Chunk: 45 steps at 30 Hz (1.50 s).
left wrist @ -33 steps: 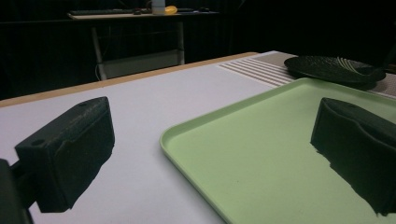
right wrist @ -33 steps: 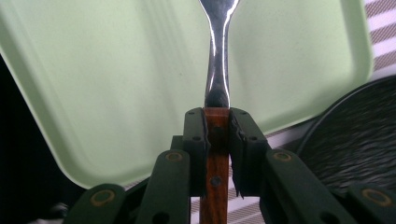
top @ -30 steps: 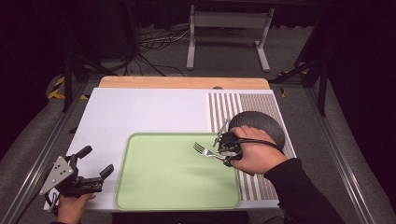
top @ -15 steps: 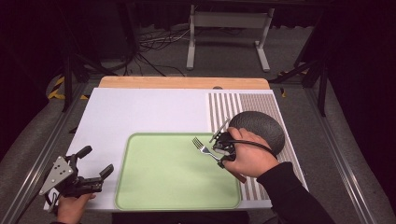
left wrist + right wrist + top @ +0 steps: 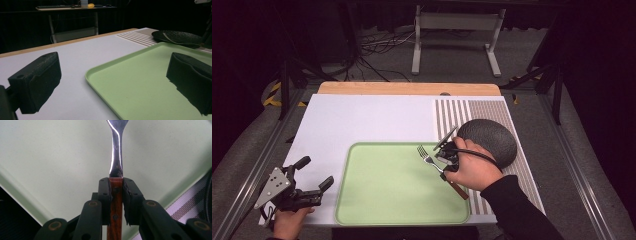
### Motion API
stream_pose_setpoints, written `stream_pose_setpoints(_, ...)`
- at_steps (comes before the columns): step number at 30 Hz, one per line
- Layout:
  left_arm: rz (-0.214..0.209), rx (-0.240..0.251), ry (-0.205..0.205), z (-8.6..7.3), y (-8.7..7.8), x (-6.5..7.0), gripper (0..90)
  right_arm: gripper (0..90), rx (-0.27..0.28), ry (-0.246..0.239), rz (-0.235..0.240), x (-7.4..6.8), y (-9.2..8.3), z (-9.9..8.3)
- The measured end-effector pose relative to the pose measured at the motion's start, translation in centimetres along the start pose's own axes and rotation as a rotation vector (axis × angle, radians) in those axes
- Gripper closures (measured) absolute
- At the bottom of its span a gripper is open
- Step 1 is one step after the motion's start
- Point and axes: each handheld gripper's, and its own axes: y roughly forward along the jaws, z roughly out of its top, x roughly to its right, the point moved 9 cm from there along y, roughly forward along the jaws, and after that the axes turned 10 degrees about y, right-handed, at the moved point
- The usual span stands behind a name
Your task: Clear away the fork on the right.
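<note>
A fork (image 5: 428, 155) with a wooden handle (image 5: 115, 207) and steel neck is clamped in my right gripper (image 5: 447, 159), jaws shut on the handle just below the metal. It hangs over the right part of the light green tray (image 5: 387, 185), tines pointing up-left in the high view. In the right gripper view the fork (image 5: 117, 150) points away over the tray (image 5: 50, 157). My left gripper (image 5: 314, 177) stands open at the table's front left corner, beside the tray's left rim (image 5: 100, 82), with nothing between its pads (image 5: 37, 80).
A dark round plate (image 5: 489, 139) lies on the striped placemat (image 5: 462, 115) right of the tray, also the plate (image 5: 178, 37) far off in the left gripper view. White tabletop (image 5: 362, 120) stretches behind the tray, with a wooden strip at its far edge.
The right hand with the fork has shifted slightly left and toward the front over the tray, uncovering more of the dark plate. The left gripper has stayed put.
</note>
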Motion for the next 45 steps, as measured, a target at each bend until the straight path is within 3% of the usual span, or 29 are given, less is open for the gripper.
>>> stream_pose_setpoints(4, 0.002, 0.0, -0.001, 0.0, 0.0, 0.0, 0.3, 78.0, -0.01, 0.006, -0.022, 0.4, 0.7, 0.0)
stream_pose_setpoints(7, 0.001, 0.0, 0.0, 0.0, 0.0, 0.0, 0.3, 78.1, -0.025, 0.041, -0.026, 0.7, 1.3, 0.0)
stream_pose_setpoints(33, -0.001, 0.0, 0.0, 0.0, 0.0, 0.0, 0.3, 78.0, -0.12, 0.159, -0.006, 0.2, 3.4, -0.8)
stream_pose_setpoints(45, -0.001, 0.0, 0.001, 0.0, 0.0, 0.0, 0.3, 77.8, -0.131, 0.169, -0.002, 0.2, 3.9, -0.9)
